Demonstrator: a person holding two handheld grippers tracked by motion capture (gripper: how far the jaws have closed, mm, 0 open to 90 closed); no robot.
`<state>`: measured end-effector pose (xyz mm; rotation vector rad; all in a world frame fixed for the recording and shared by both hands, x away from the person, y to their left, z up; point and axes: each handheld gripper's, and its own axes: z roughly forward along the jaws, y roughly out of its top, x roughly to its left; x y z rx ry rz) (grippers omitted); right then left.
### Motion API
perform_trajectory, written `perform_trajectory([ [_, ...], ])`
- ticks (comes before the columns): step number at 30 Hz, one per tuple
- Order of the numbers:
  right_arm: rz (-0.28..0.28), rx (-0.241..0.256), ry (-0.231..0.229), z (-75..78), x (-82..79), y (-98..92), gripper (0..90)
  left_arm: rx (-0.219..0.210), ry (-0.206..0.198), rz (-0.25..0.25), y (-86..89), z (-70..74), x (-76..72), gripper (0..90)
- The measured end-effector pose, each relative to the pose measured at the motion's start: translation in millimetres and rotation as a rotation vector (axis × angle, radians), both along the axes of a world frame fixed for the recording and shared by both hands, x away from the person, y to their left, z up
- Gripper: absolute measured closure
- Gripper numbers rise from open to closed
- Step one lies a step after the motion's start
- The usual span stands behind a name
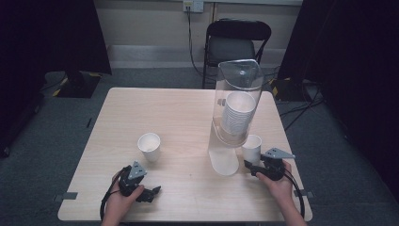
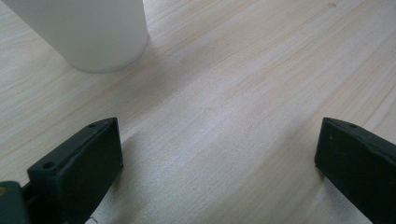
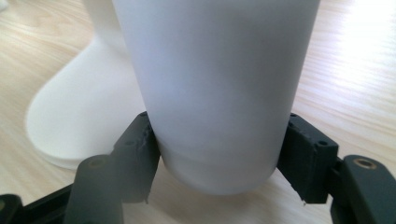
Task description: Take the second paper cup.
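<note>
A white paper cup (image 1: 252,148) stands by the right side of a clear cup dispenser (image 1: 237,101), which holds a stack of white cups. My right gripper (image 1: 250,165) is shut on this cup's lower part; in the right gripper view the cup (image 3: 215,84) sits between both jaws, which touch its sides, and my right gripper (image 3: 217,144) rests low over the table. A second white cup (image 1: 149,146) stands left of centre. My left gripper (image 1: 150,193) lies open near the front edge, and its view has that cup (image 2: 93,32) ahead to the left of the left gripper (image 2: 217,140).
The dispenser's white base (image 3: 70,121) spreads over the light wooden table (image 1: 179,117) just left of the held cup. A black chair (image 1: 237,42) stands behind the table's far edge. Cables lie on the grey floor at the right.
</note>
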<state>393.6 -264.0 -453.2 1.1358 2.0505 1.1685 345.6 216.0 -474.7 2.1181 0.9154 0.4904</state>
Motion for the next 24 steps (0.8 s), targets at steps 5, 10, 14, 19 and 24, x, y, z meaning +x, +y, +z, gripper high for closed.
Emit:
perform_trajectory([
  [5,-0.025,-0.009,0.019,-2.2,3.1,-4.4,34.8,0.002,0.001,-0.001,0.0,0.0,0.1,0.1],
  [10,-0.026,-0.049,0.058,-3.5,4.5,-6.3,34.6,0.004,0.001,-0.001,0.0,0.1,0.1,0.1],
  [14,-0.024,-0.047,0.082,-4.0,5.3,-8.9,34.4,0.003,0.001,-0.001,0.0,0.0,0.1,0.2],
  [19,-0.031,-0.049,0.09,-4.1,3.9,-9.4,34.2,0.004,0.001,-0.002,0.0,0.1,0.1,0.1],
  [24,-0.037,-0.047,0.09,-4.2,3.9,-9.7,33.9,0.004,0.001,-0.002,0.0,0.1,0.1,0.1],
])
